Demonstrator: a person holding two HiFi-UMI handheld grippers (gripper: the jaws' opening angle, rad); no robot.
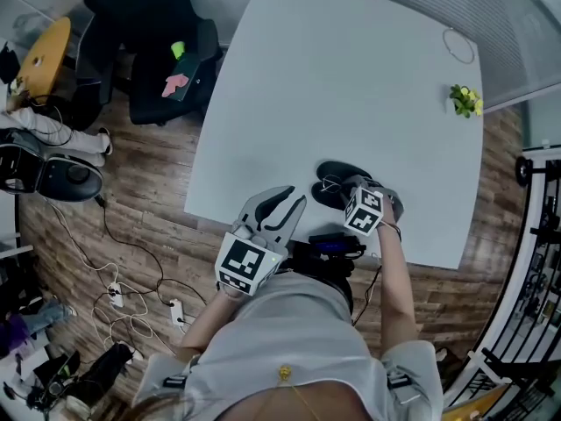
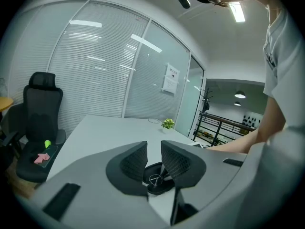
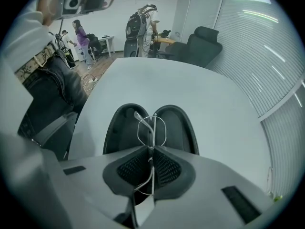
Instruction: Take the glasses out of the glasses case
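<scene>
A black glasses case lies open on the white table, near its front edge. In the right gripper view both halves of the case show, and thin wire-frame glasses stand up over the hinge. My right gripper is shut on the glasses' frame; the head view shows this gripper right above the case. My left gripper hovers just left of the case, open and holding nothing. Between the left gripper's fingers I see the case and glasses.
A small potted plant and a thin cable loop sit at the table's far right. A black office chair stands off the far left corner. Cables and power strips lie on the wooden floor at left.
</scene>
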